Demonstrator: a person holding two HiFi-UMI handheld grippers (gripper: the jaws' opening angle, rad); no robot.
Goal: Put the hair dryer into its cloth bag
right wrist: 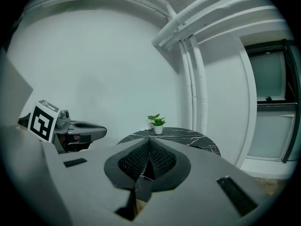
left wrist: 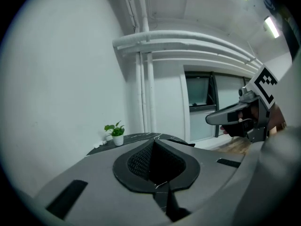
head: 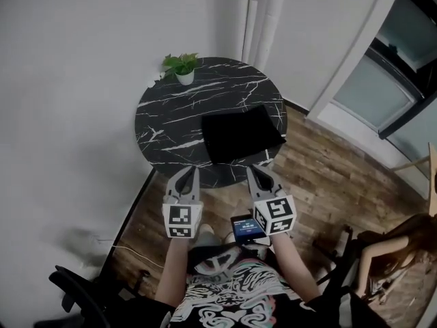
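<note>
1. The left gripper (head: 190, 172) has its jaws pressed together on nothing, just off the near edge of the table (head: 167, 118).
2. The right gripper (head: 253, 171), beside it, is likewise closed and empty.
3. The black cloth bag (head: 240, 134) lies flat on the round marble table, near right.
4. A potted plant (head: 183, 67) stands at the far edge, with a wooden floor (head: 328, 183) below.

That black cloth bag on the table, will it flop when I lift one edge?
Probably floppy: the black cloth bag lies flat and limp on the table. It looks thin, so likely light. It may slide on the glossy marble top.
</note>
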